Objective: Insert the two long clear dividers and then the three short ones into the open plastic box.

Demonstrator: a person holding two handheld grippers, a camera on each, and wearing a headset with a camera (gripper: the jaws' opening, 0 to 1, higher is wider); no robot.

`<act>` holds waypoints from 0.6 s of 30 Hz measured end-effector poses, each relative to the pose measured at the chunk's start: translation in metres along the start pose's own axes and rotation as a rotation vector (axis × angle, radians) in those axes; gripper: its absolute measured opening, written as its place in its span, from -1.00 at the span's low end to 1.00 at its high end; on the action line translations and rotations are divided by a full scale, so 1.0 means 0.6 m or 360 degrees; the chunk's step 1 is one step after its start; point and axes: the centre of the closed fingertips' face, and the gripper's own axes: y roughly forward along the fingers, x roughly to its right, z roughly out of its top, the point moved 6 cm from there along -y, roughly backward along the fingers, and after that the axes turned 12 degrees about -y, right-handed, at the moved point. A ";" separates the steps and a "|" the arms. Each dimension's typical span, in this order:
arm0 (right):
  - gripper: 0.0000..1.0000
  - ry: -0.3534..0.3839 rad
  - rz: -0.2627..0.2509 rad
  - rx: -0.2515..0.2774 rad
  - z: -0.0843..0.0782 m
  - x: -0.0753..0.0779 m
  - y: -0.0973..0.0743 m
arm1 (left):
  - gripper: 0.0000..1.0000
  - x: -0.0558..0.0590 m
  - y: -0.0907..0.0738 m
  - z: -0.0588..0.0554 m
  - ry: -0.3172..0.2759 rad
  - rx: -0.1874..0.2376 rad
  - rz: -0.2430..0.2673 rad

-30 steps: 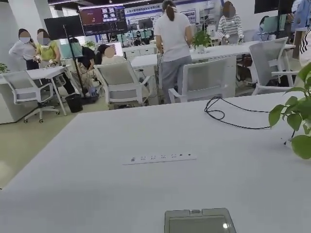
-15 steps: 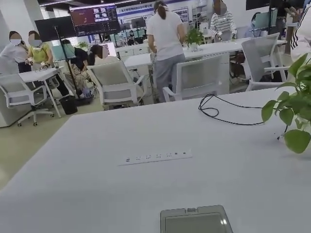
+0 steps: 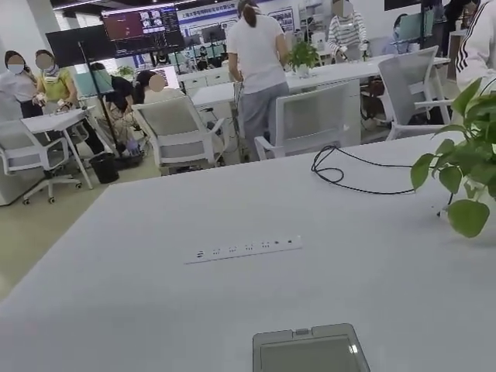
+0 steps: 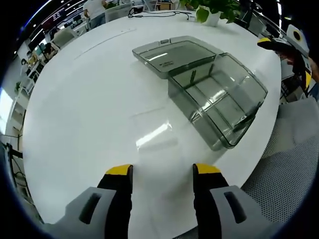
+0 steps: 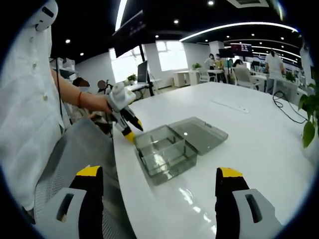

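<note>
- Looking along my left gripper (image 4: 162,172), I see its yellow-tipped jaws spread apart at the bottom of the frame with nothing between them, hovering over the round white table (image 4: 84,99).
- The smoky clear plastic box (image 4: 219,99) sits right of centre, with its hinged lid (image 4: 172,55) folded flat open toward the upper middle.
- A faint clear flat sheet (image 4: 154,132) lies on the table between the jaws and the box; I cannot tell which divider it is.
- My right gripper (image 5: 159,174) is released wide, one jaw in each lower corner of its frame, with the box below centre.
- In the right gripper view, a bare forearm reaches from a white sleeve at the left; the hand (image 5: 117,97) tilts the left gripper down toward the box's near corner.
</note>
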 end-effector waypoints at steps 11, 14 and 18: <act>0.86 0.0006 -0.0018 0.0003 -0.007 -0.003 -0.002 | -0.24 -0.012 0.000 0.005 0.0062 -0.0088 -0.0010; 0.86 0.0016 -0.0020 0.0003 -0.010 -0.004 -0.002 | -0.28 -0.014 0.000 0.007 0.0077 -0.0115 -0.0011; 0.86 0.0016 -0.0021 0.0005 -0.009 -0.006 -0.002 | -0.30 -0.015 0.001 0.010 0.0094 -0.0152 -0.0010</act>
